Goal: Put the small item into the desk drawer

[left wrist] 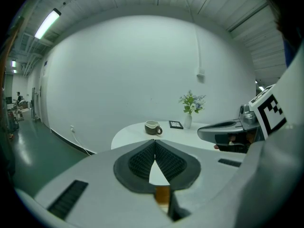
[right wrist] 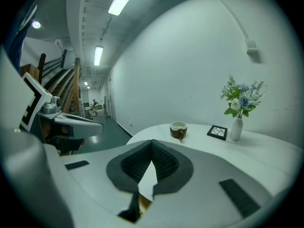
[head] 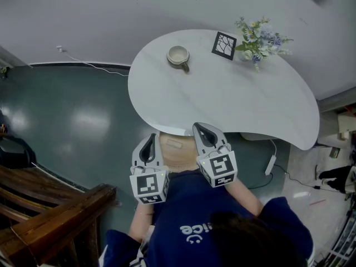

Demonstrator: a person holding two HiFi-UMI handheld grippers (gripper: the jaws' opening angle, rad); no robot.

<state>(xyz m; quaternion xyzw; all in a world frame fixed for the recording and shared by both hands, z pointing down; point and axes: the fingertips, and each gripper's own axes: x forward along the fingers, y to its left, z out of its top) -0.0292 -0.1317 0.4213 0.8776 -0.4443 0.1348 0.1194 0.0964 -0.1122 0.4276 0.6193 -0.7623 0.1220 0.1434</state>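
Observation:
An open wooden drawer (head: pixel 179 160) sticks out from under the front edge of the white table (head: pixel 233 102). A small pale flat item (head: pixel 173 144) lies inside it. My left gripper (head: pixel 151 140) hovers over the drawer's left side, its jaws closed together and empty. My right gripper (head: pixel 199 128) hangs over the drawer's right side at the table edge, also shut with nothing held. In the left gripper view the pads (left wrist: pixel 142 161) meet at the tip and a strip of drawer wood (left wrist: pixel 162 194) shows below. The right gripper view shows its pads (right wrist: pixel 164 163) likewise touching.
On the table stand a cup (head: pixel 178 55), a small framed picture (head: pixel 224 45) and a vase of flowers (head: pixel 258 40). A dark wooden railing (head: pixel 53 216) is at the lower left. A power strip with a cable (head: pixel 271 164) lies on the floor right of the drawer.

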